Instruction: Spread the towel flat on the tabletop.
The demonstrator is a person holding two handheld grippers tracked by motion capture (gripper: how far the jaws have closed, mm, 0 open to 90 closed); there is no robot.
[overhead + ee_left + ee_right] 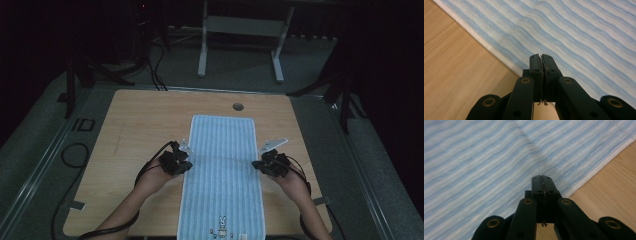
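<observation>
The left gripper [183, 159] has its two black jaws pressed together, with nothing between them. In the left gripper view the closed tips [541, 58] hang over the towel [564, 32], just inside its white left border, and I cannot tell if they touch the cloth. The right gripper [263, 162] is the same: its jaws are pressed together and empty. In the right gripper view its tips [542, 178] are above the striped cloth [481, 167], near the white border on the right side.

The towel [222, 170] is light blue with fine stripes. It lies flat and lengthwise on the middle of the wooden bench [135, 130], and its near end reaches the bench edge close to the person. Near that end there is a small printed figure [222, 222]. The two grippers stand at about the middle of the long sides, one at each side, facing each other. A faint crease crosses the cloth between them.

The person's left hand [155, 177] and right hand [292, 182] come in from the bottom of the high view. A small round hole [238, 106] is in the bench beyond the far end of the towel.
</observation>
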